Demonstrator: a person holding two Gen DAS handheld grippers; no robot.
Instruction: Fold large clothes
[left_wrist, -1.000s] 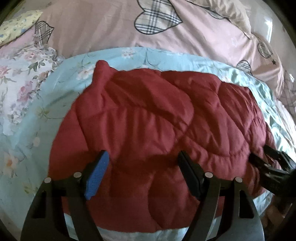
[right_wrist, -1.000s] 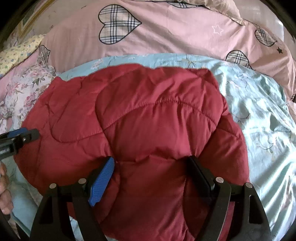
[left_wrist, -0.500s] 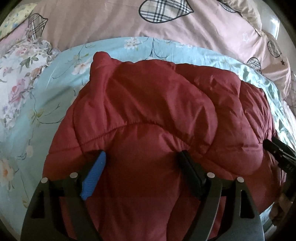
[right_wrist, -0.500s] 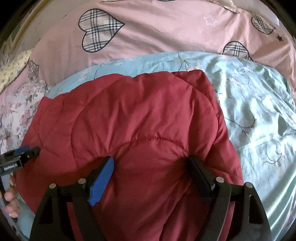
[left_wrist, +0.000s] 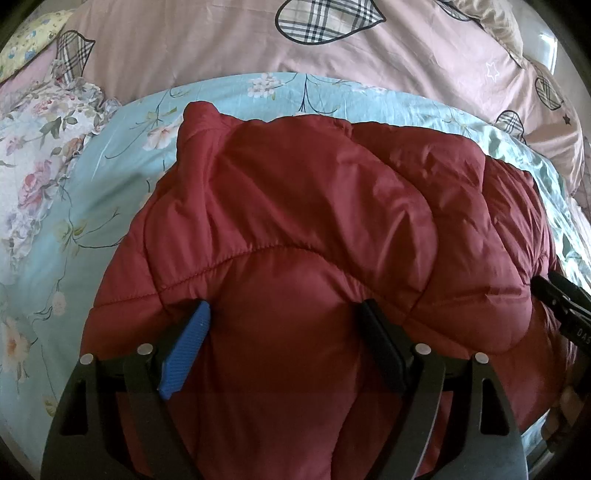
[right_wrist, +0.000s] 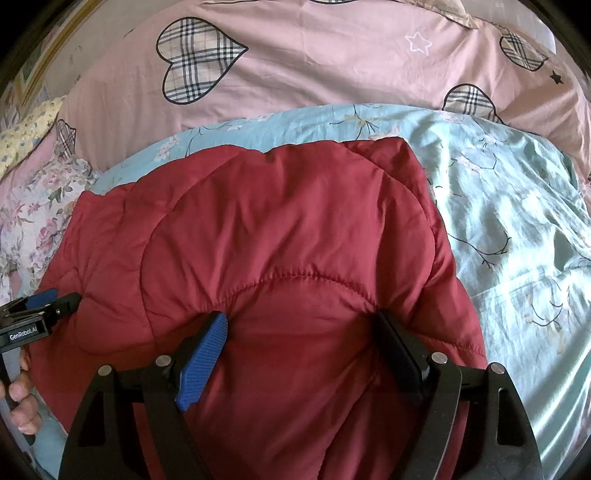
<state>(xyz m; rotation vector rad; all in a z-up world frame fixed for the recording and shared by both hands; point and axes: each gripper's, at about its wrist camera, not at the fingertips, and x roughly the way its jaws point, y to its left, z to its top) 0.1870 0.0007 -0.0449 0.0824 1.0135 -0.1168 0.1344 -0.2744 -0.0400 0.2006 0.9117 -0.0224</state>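
A dark red quilted padded jacket (left_wrist: 314, 206) lies bunched on a light blue floral sheet (left_wrist: 92, 206); it also shows in the right wrist view (right_wrist: 288, 236). My left gripper (left_wrist: 284, 314) has its jaws wide apart with a thick fold of the jacket's near edge bulging between them. My right gripper (right_wrist: 299, 325) stands the same way on the jacket's near right part. Each gripper shows at the edge of the other's view: the right one (left_wrist: 561, 299), the left one (right_wrist: 40, 302). Whether the pads pinch the padding firmly is hard to tell.
A pink duvet (right_wrist: 332, 66) with plaid hearts lies across the back of the bed. A floral pillow (left_wrist: 33, 147) sits at the left. The blue sheet (right_wrist: 517, 221) lies wrinkled to the right of the jacket.
Both grippers have pushed forward with the jacket's near edge. The near part has rolled up and over toward the far edge, bunching the jacket shorter.
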